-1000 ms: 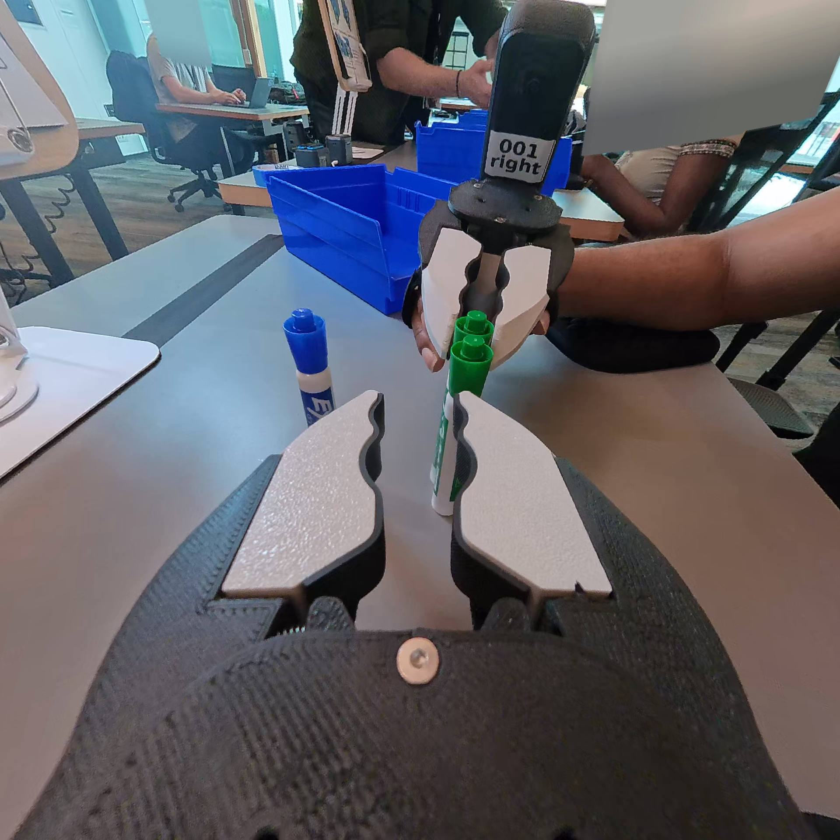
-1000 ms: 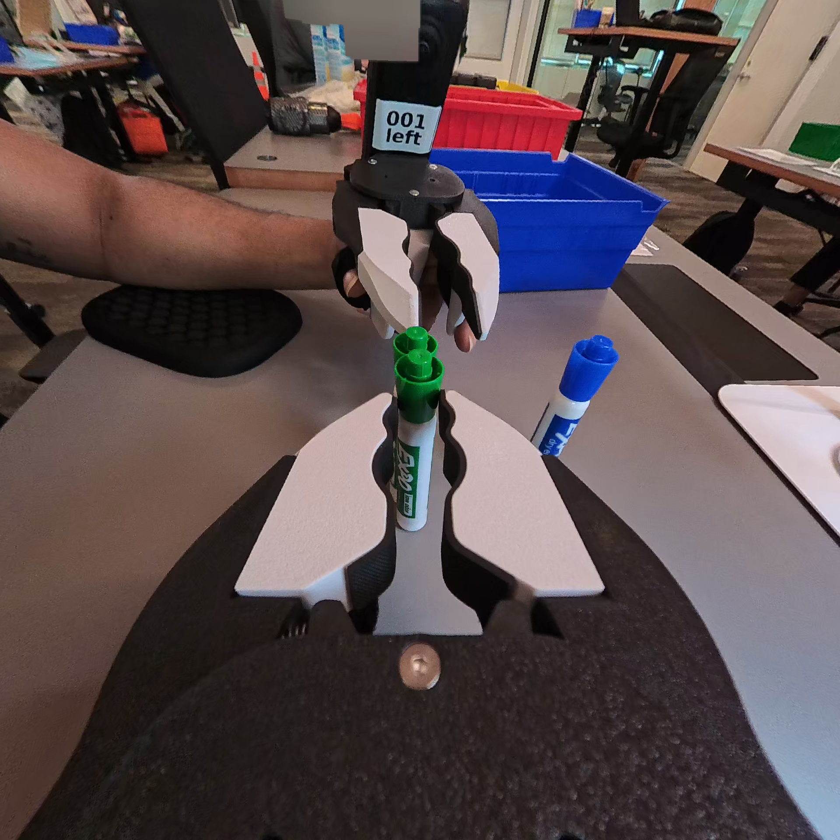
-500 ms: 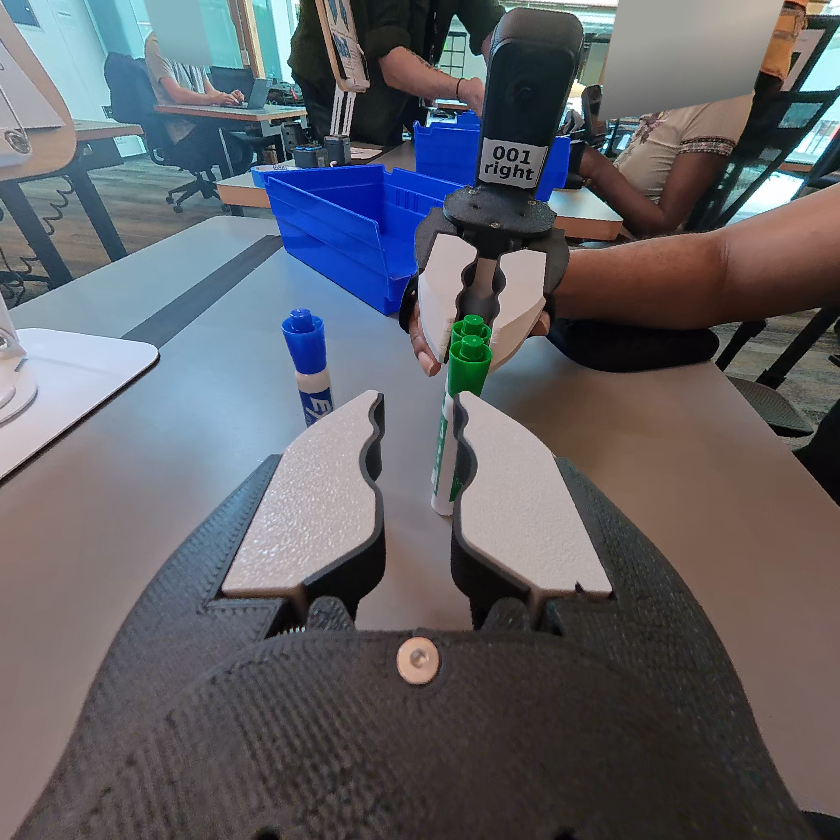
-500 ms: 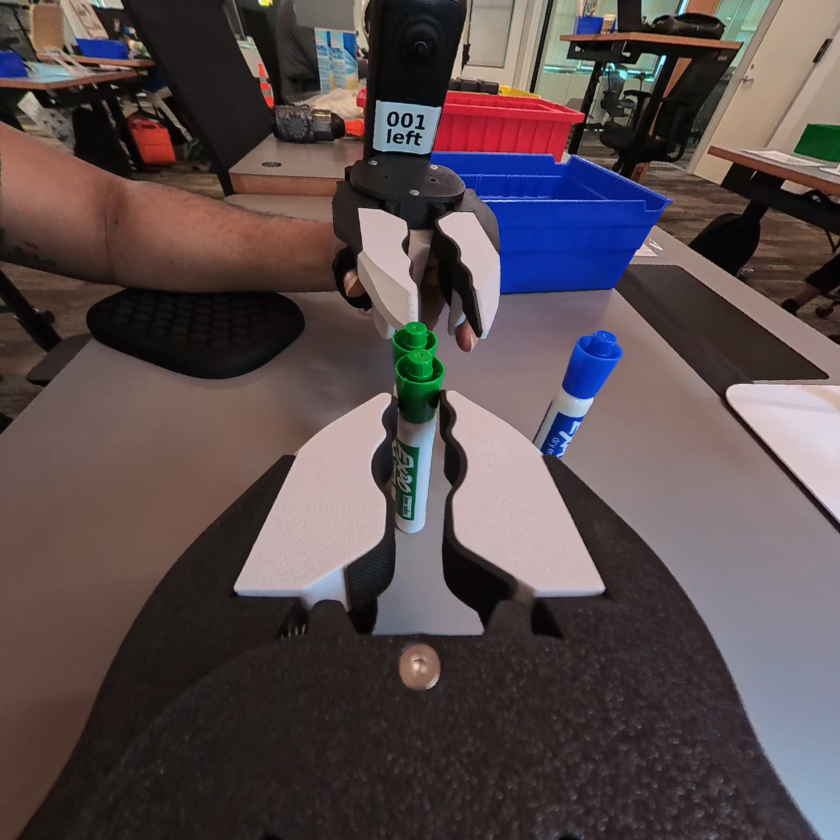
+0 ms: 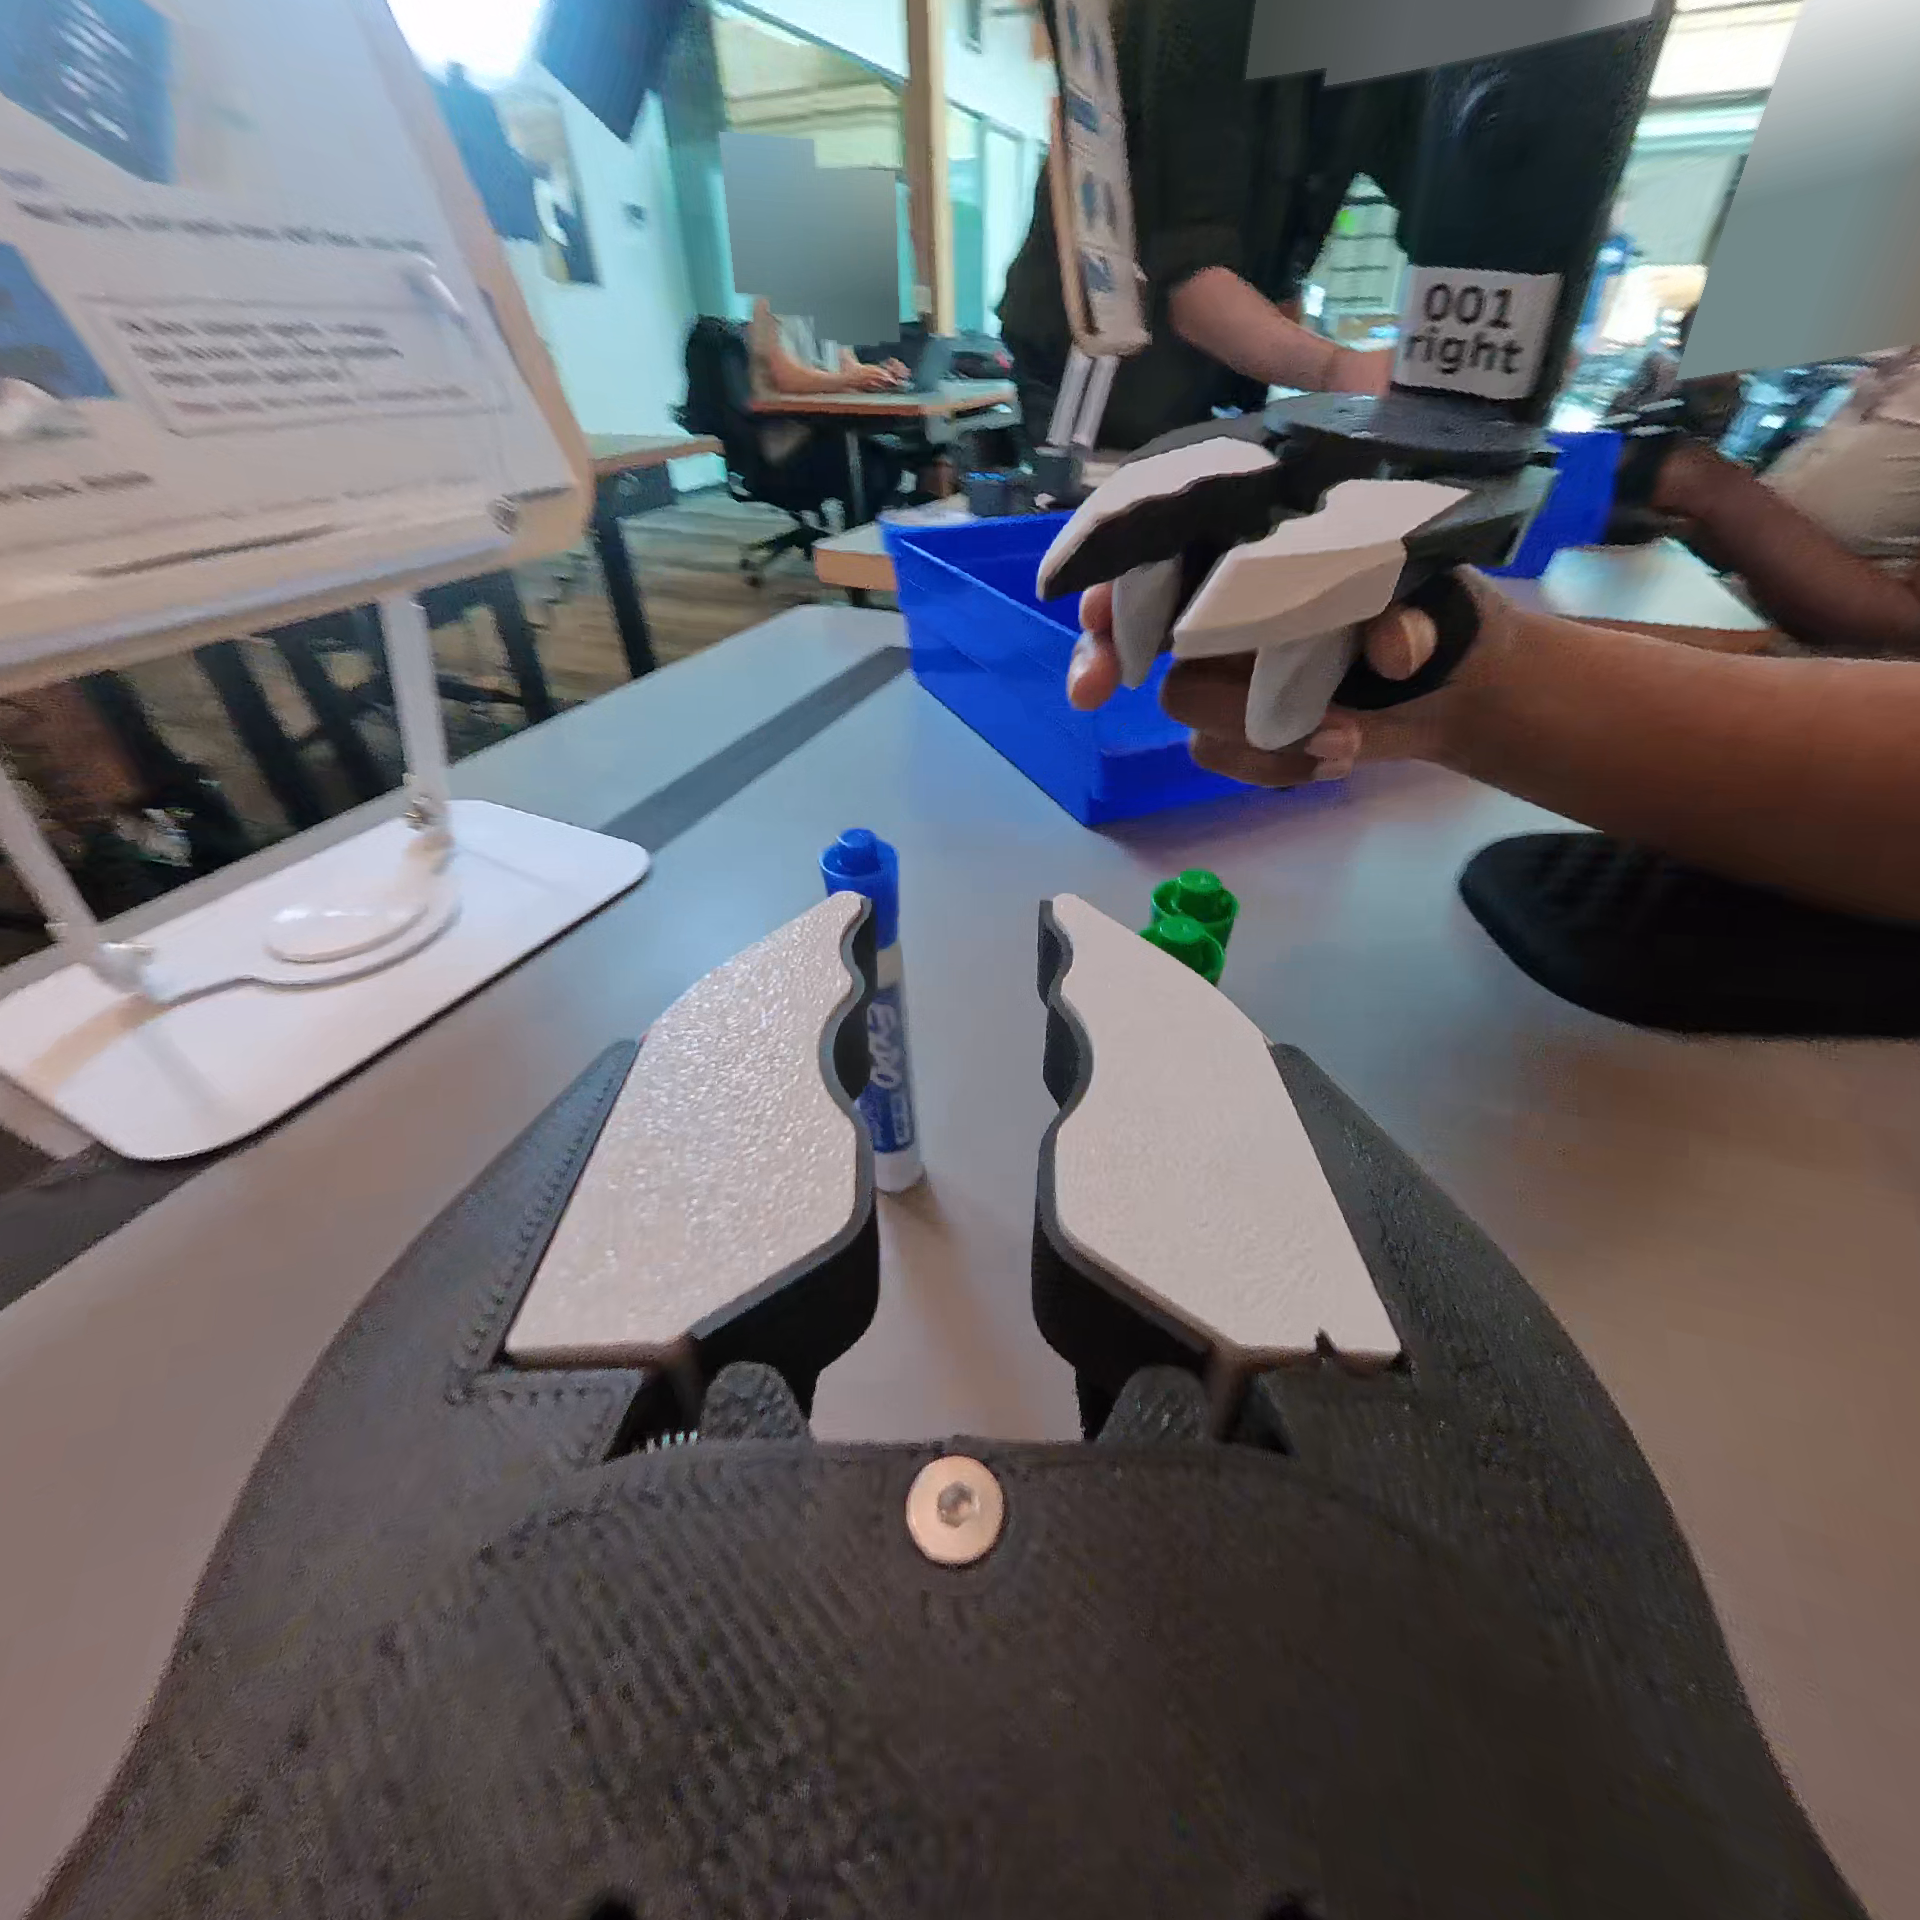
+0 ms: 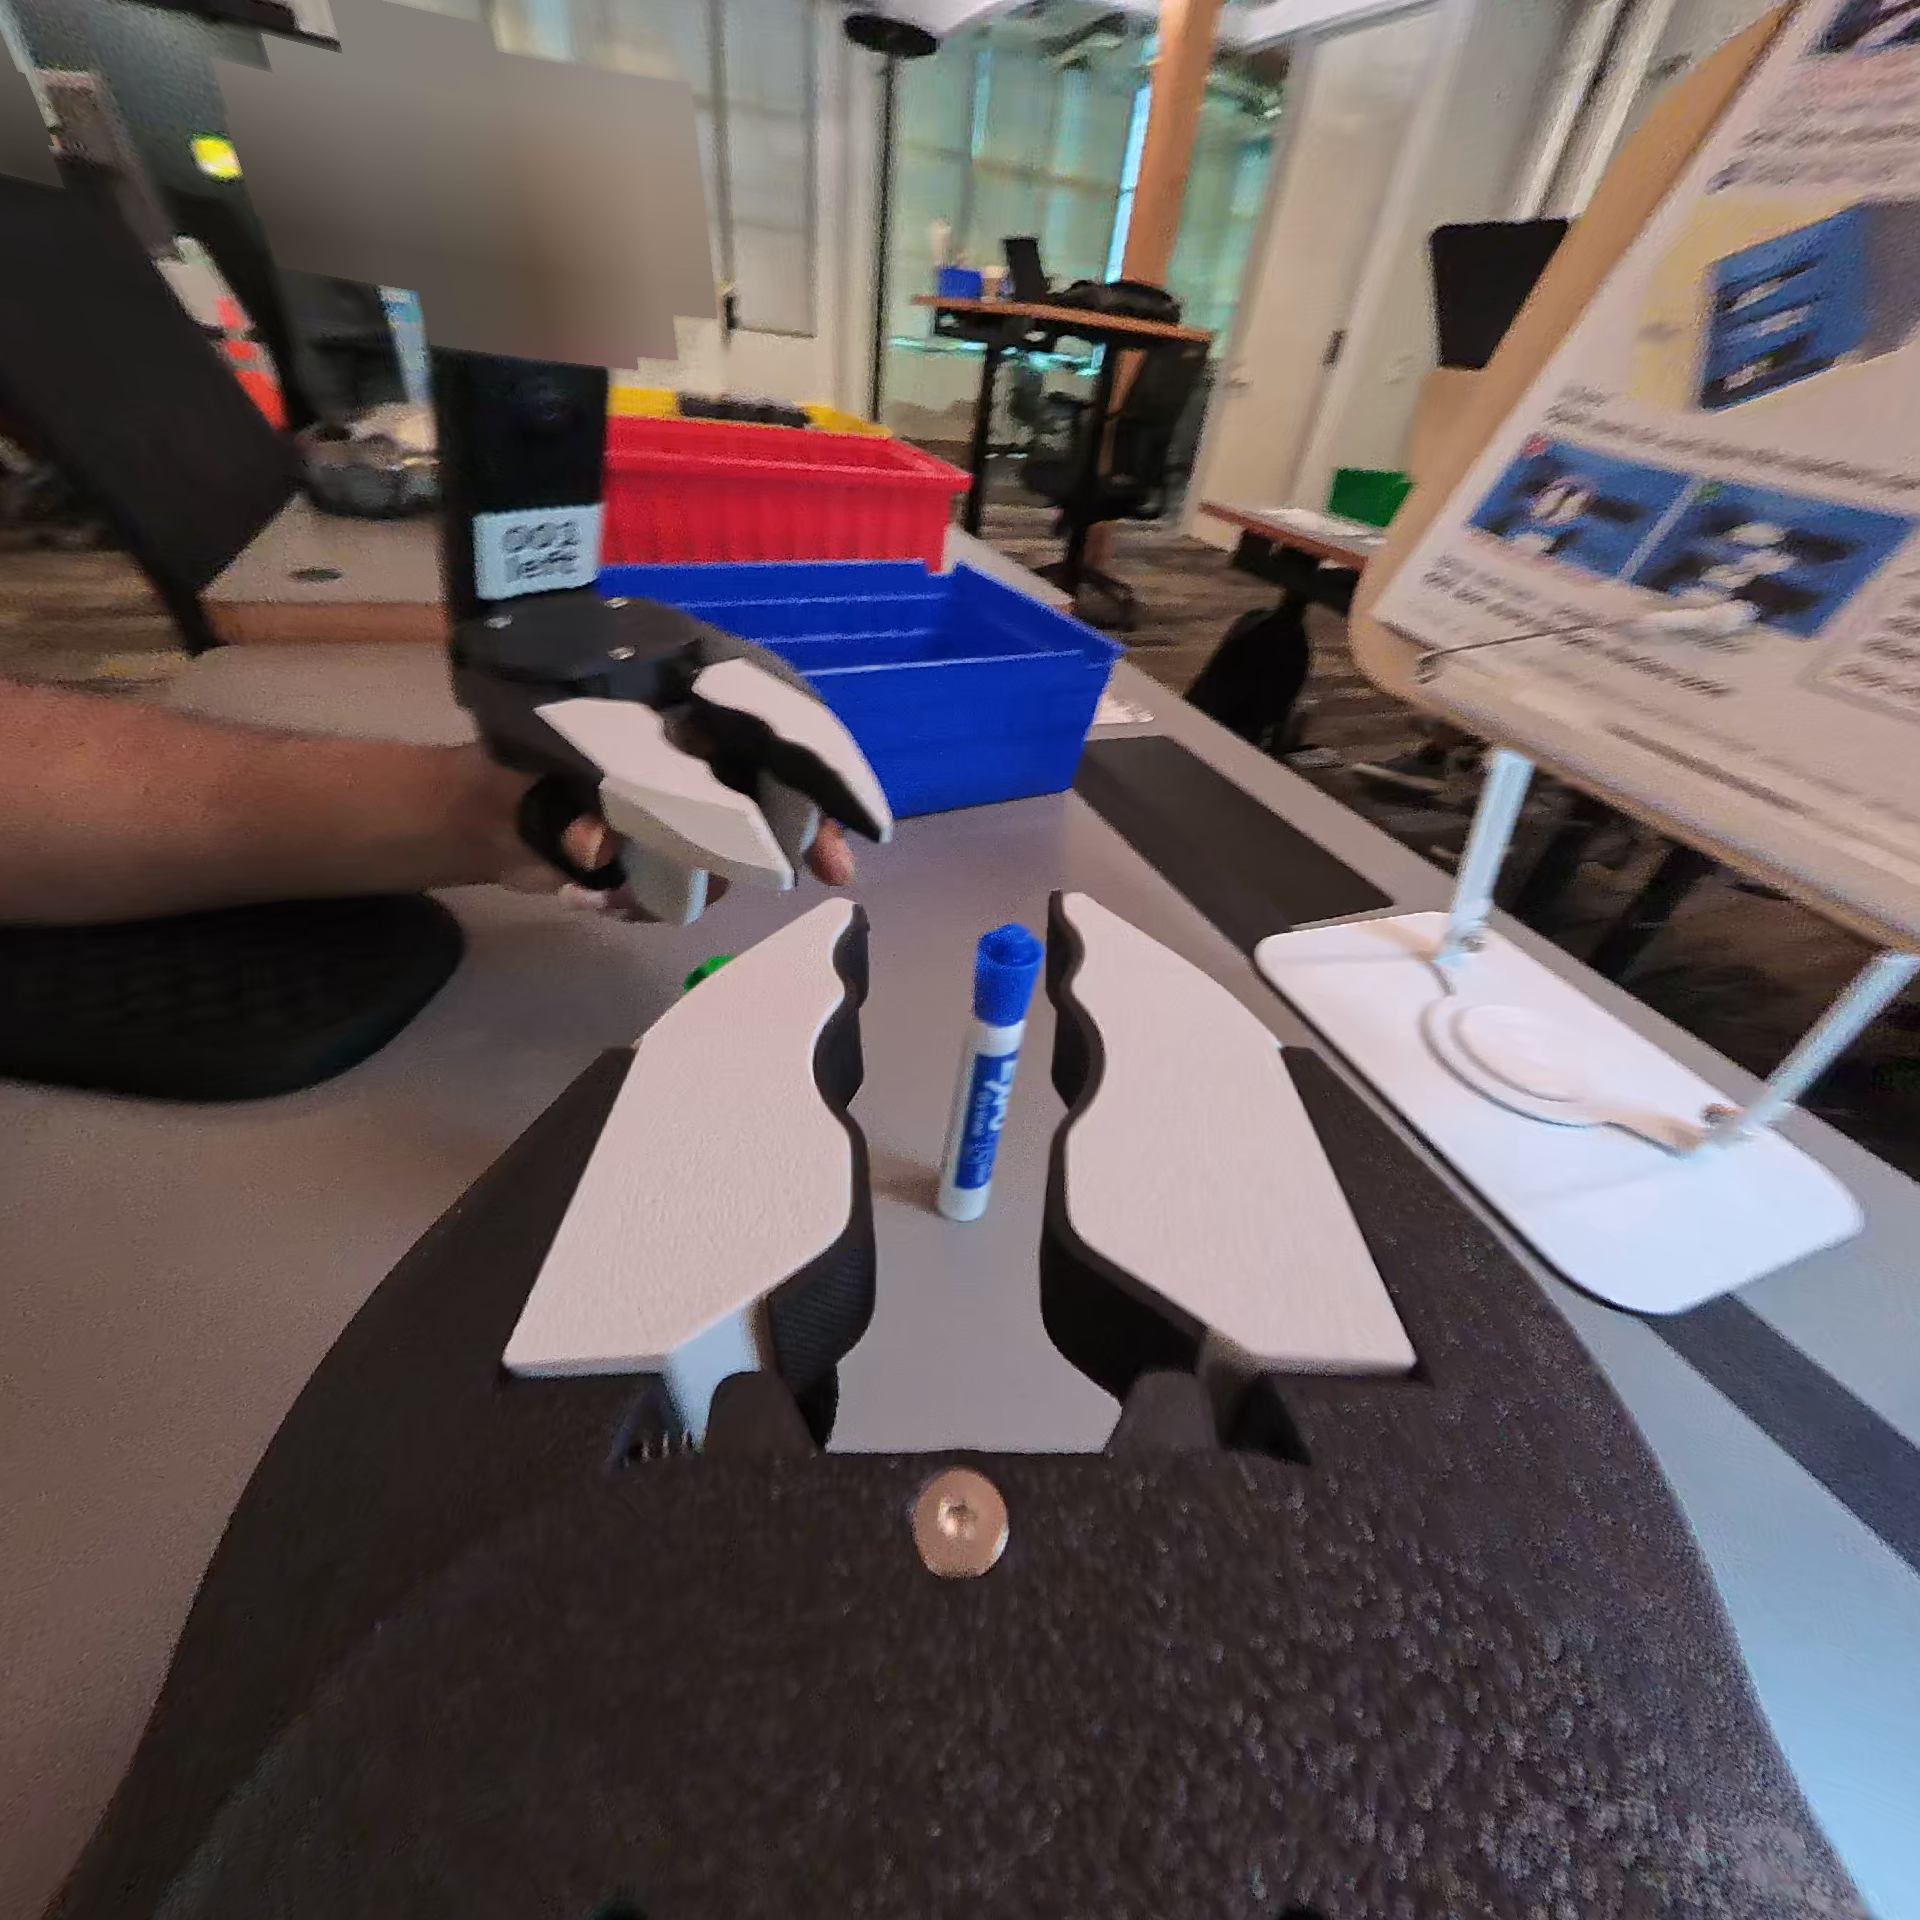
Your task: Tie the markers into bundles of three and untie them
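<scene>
A blue marker (image 5: 885, 1003) stands upright on the grey table, cap up. It is between the open fingers of my left gripper (image 5: 956, 914), close to the left finger and not gripped. Two green markers (image 5: 1190, 925) stand together just right of the right finger, mostly hidden behind it. My right gripper (image 5: 1122, 608) hangs open above the table beyond them. In the right wrist view the blue marker (image 6: 987, 1081) stands between the open fingers of my right gripper (image 6: 954, 914). A green cap (image 6: 707, 971) peeks past its left finger. My left gripper (image 6: 831, 847) is open opposite.
A blue bin (image 5: 997, 665) stands at the back, also in the right wrist view (image 6: 935, 686), with a red bin (image 6: 769, 488) behind it. A white stand (image 5: 312, 966) holds a tilted instruction board. A black pad (image 5: 1704, 935) lies under the right forearm. People work at desks behind. The grippers' ends are close to 9 cm from one another. Between my left fingertips and the blue marker (image 6: 987, 1081) there is roughly 8 cm.
Both grippers have swung away from the two green markers to the blue marker. The right gripper has let go of the green markers, opened wider and risen. The left jaws have opened wider.
</scene>
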Demonstrator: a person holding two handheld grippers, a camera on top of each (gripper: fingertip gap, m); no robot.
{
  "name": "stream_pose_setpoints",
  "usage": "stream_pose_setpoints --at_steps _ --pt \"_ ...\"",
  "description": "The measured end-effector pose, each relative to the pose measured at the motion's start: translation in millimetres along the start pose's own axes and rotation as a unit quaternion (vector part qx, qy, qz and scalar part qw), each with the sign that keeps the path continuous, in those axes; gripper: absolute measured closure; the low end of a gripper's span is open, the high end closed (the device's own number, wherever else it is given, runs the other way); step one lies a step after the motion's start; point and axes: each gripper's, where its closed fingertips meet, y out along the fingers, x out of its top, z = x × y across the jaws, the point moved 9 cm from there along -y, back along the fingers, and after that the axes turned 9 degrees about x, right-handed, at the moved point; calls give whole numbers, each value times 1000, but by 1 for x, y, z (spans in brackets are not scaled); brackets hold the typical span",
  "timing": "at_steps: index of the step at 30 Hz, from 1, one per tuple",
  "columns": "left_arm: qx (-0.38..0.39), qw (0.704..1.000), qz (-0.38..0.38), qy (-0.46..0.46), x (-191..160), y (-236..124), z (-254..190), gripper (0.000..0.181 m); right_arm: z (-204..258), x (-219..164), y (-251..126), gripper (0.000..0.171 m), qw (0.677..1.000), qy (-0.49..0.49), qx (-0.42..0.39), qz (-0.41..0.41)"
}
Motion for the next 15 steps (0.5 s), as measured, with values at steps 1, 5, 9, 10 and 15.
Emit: stream_pose_setpoints --at_steps 1,5,9,10,15 --pt "22 1000 -6 0 2 -1 -2 151 -1 4 -4 137 1000 -3 -15 -1" --pt "74 997 -26 -7 9 -8 -13 150 0 11 -12 130 999 11 -48 5" --pt "99 995 -16 -31 2 -15 -27 143 7 -4 -17 129 997 6 -65 28" --pt "102 994 -12 -36 -1 -16 -31 140 8 -8 -18 129 997 3 -70 39" --pt "140 989 20 -31 -16 -11 -59 124 10 -14 -16 129 996 2 -66 59"
